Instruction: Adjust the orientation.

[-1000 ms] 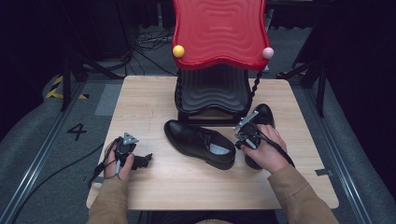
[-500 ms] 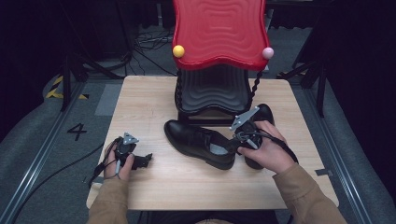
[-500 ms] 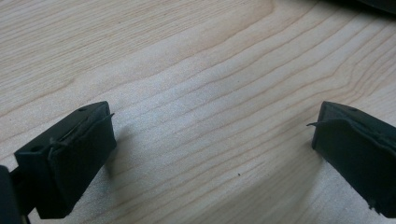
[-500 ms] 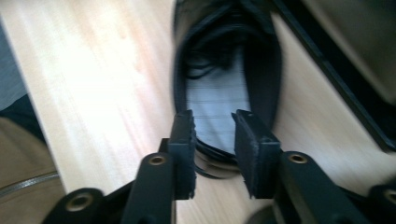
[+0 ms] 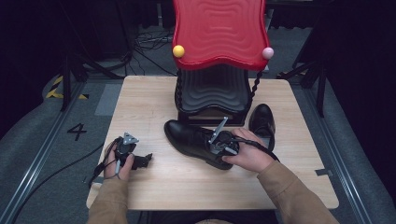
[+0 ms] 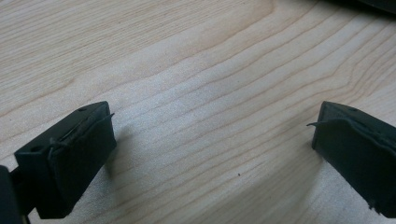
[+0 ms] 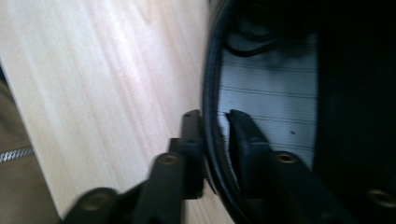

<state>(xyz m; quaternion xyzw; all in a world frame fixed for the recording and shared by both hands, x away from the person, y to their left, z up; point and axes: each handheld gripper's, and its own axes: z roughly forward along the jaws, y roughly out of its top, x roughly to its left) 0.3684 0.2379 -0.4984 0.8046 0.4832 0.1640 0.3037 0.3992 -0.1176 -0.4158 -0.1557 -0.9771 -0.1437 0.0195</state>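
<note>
A black dress shoe [image 5: 189, 137] lies on its sole in the middle of the wooden table [image 5: 144, 107], toe pointing left. My right gripper [image 5: 219, 144] is at its heel opening. In the right gripper view its jaws [image 7: 212, 116] have just been closing and now pinch the shoe's side rim [image 7: 210, 79], one jaw outside and one inside over the grey insole [image 7: 275, 93]. A second black shoe [image 5: 261, 119] stands to the right, apart from it. My left gripper [image 5: 144, 160] rests low at the table's front left. Its jaws [image 6: 212, 135] are wide open over bare wood.
A red wavy-topped stand [image 5: 219, 32] on a black ribbed base [image 5: 212, 91] rises at the back of the table, right behind the shoes. A yellow ball [image 5: 178, 51] and a pink ball [image 5: 267, 52] sit at its corners. Cables trail off the table's left.
My right gripper left the right-hand shoe, moved left to the middle shoe and closed on its rim. The left gripper stayed put.
</note>
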